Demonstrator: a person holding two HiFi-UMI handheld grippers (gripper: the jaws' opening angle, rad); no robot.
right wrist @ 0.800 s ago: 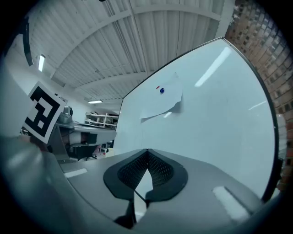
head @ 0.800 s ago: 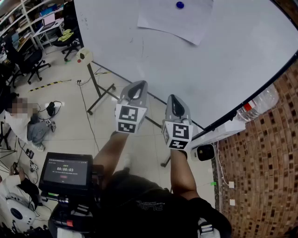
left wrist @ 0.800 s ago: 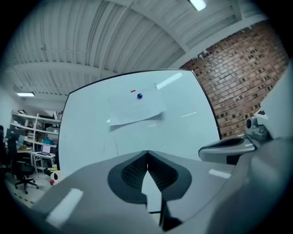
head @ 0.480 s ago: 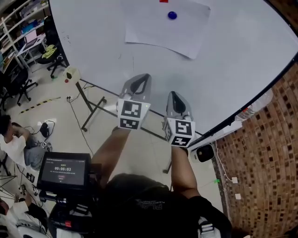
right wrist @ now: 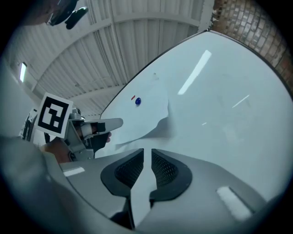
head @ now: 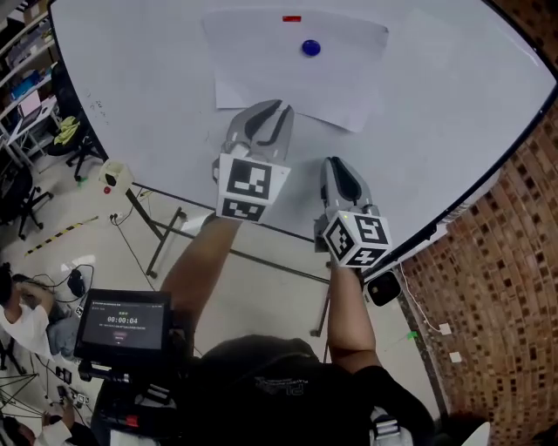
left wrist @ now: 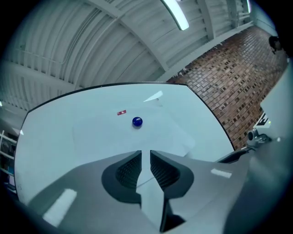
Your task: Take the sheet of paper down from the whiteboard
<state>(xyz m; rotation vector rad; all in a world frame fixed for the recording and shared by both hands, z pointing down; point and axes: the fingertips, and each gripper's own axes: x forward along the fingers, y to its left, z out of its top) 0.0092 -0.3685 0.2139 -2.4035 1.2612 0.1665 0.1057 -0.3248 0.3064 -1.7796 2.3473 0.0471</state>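
Observation:
A white sheet of paper (head: 296, 74) hangs on the whiteboard (head: 453, 78), pinned by a round blue magnet (head: 311, 48) under a small red marker (head: 292, 18). My left gripper (head: 272, 111) is raised in front of the sheet's lower edge, jaws a narrow gap apart with nothing between them. In the left gripper view the magnet (left wrist: 137, 121) sits straight above the gripper (left wrist: 145, 153). My right gripper (head: 336, 165) is lower and to the right, off the sheet, with the same narrow empty gap (right wrist: 147, 151). From the right gripper view the paper (right wrist: 142, 114) curls off the board at its lower right corner.
A brick wall (head: 497, 287) stands to the right of the board. The board's stand legs (head: 166, 235) spread over the floor below. A small white device (head: 384, 286) sits under the board's lower right edge. Office chairs (head: 26, 187) and a seated person (head: 17, 314) are at left.
Both grippers have risen toward the board. The left one has come up from below the board to the sheet's lower edge; more of the sheet and the red marker now show.

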